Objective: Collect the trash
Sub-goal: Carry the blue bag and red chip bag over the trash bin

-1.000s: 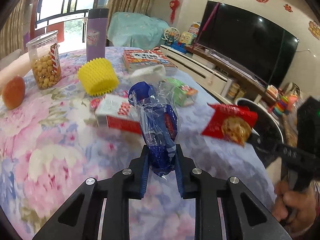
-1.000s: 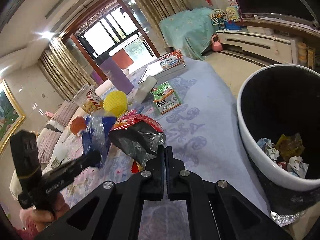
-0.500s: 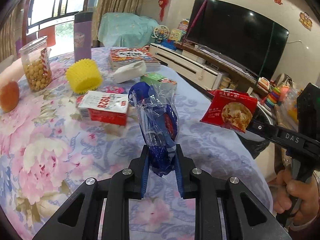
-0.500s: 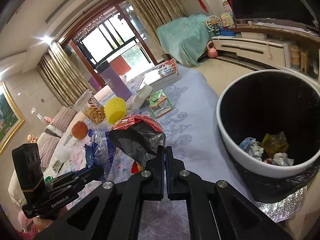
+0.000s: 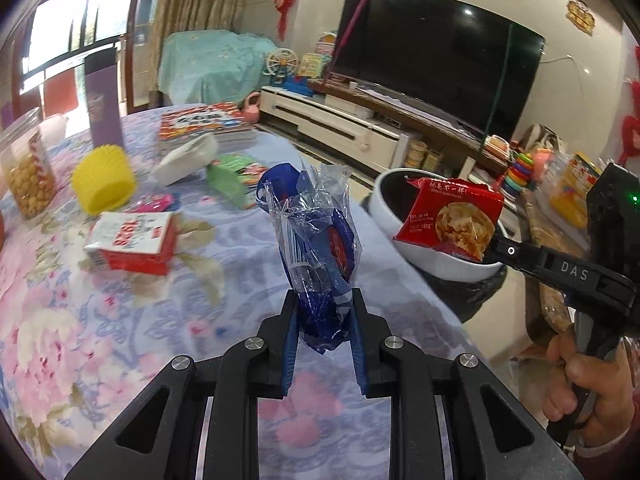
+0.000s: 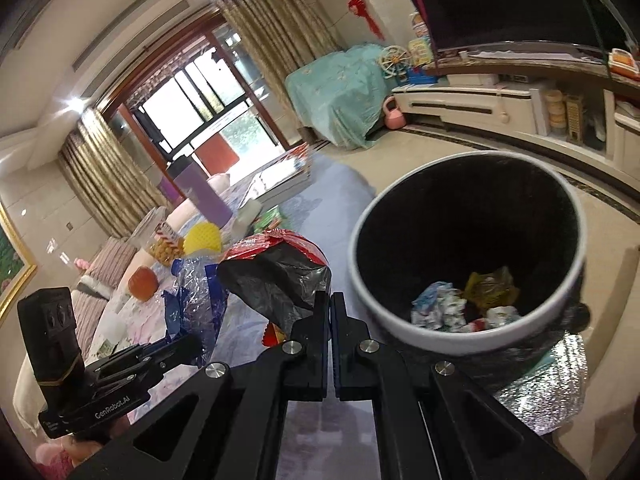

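Now, from your left wrist, the left gripper (image 5: 323, 320) angles down over the flowered table (image 5: 120, 320), its jaws narrow and clamped on a crumpled blue wrapper (image 5: 316, 252) that stands up between them. Your right hand (image 5: 588, 384) holds the right gripper (image 5: 490, 246) out to the side, pinching a red snack packet (image 5: 448, 220) above the white bin (image 5: 432, 256) beside the table.

From your right wrist, the jaws sit pressed together on the packet's edge, its dark inside (image 6: 276, 284) facing you. The bin (image 6: 400, 320), just right of the fingers, has a black lining and holds crumpled wrappers (image 6: 464, 304) at the bottom.
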{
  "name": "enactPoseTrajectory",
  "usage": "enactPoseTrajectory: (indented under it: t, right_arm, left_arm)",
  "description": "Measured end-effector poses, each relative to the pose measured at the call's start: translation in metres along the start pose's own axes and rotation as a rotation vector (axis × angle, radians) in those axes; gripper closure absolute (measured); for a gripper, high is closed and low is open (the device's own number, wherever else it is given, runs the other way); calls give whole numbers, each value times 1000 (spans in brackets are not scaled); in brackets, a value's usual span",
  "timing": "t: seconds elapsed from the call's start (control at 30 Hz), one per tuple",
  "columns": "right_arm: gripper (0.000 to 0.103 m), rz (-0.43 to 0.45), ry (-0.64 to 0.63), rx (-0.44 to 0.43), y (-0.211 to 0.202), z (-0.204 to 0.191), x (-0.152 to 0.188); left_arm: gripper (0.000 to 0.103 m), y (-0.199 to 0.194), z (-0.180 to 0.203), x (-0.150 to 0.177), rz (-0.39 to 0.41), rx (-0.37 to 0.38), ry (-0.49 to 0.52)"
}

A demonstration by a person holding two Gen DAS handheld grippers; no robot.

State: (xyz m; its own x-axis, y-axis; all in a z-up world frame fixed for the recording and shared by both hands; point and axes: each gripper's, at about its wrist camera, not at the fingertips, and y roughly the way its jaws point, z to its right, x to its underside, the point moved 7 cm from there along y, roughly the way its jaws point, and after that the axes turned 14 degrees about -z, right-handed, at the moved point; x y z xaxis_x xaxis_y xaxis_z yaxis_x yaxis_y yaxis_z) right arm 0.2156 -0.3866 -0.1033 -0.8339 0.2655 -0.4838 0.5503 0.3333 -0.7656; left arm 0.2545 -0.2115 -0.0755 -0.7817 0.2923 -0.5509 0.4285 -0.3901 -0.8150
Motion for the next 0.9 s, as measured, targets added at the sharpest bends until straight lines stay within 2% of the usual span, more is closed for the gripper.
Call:
enactPoseTrajectory:
  t: [0.43,0.9]
  right_arm:
    - [102,63,65,79,-35,50,-10]
    - [102,56,90,141,-42,83,-18]
  left_arm:
    - [81,23,46,-29,-14,44,98]
    - [81,55,84,-67,-48,58,164]
